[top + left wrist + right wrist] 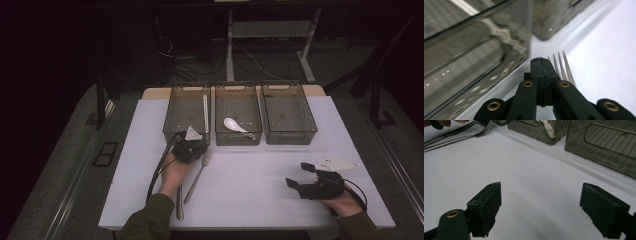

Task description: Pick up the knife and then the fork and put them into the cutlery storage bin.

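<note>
"Steel fork [196, 180] lies on the white table [250, 200], just in front of the left bin [182, 136]; its tines point toward the bin's near right corner," notes the first observer. "Left gripper [192, 147] sits over the tines with its jaws clenched flat together and nothing between them. In the left gripper view the tines show just beside and behind the tips."

"So no grasp yet," the second replies. "It looks like a sorting job, and the fork is the piece in hand. The jaws need to part first, then come down astride the neck or the handle, not the tines. A thin flat piece like this slips if it's pinched at a taper."

"Second utensil [179, 204] lies close beside the fork handle, on the side under the person's wrist, and is partly covered."

"Then take the fork nearer the bin, where the two spread apart. That keeps the neighbour from being dragged."

"Right of the left bin is the middle bin [238, 139], holding a white spoon [232, 124], and past that the right bin [290, 137]. The left bin holds a slim pale piece, kind unclear."

"The destination can't be judged from that. Lift clear of the rim before crossing."

"Right gripper [298, 175] is well right of the bins, low over bare table, jaws spread wide and holding nothing."

"Fine there, out of the way."
</note>
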{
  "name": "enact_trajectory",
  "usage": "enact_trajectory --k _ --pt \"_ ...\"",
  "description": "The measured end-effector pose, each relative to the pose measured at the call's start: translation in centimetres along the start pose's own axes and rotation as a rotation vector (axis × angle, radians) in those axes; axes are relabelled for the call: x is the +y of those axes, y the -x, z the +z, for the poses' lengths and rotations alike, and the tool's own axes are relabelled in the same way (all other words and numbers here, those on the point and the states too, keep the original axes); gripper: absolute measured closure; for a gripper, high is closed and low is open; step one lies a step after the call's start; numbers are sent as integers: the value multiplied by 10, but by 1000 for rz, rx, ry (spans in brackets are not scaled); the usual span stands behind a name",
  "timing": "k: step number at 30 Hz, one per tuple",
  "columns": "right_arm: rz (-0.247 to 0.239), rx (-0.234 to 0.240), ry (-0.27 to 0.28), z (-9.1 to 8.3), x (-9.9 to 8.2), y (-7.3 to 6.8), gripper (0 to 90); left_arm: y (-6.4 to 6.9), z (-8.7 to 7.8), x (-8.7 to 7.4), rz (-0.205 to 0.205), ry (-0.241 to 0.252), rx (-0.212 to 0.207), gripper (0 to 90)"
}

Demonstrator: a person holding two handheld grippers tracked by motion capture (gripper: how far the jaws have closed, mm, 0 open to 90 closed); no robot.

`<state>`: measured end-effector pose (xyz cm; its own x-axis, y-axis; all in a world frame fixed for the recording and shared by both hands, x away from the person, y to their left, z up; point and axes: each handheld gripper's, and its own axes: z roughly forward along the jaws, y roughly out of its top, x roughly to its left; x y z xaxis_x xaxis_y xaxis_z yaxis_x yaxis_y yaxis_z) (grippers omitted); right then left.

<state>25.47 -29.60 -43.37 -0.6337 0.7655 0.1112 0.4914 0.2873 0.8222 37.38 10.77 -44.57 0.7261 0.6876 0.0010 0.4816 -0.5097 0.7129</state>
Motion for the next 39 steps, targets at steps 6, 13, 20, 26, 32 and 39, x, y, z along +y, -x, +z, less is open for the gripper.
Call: enact_trajectory --k 6,13,20,26,32,39 --pt "0 1 1 0 0 0 173 17 9 8 30 -4 -57 887" --pt "-1 2 0 0 0 0 173 40 19 16 72 -6 -144 887" --pt "-4 3 2 0 0 0 173 69 26 22 114 -7 -231 888" --pt "-4 5 2 -1 0 0 173 81 29 24 132 1 -270 888" --pt "-5 4 2 0 0 0 173 78 22 26 134 14 -271 886" --pt "-2 3 2 -1 0 0 173 63 -11 24 109 53 -272 773"
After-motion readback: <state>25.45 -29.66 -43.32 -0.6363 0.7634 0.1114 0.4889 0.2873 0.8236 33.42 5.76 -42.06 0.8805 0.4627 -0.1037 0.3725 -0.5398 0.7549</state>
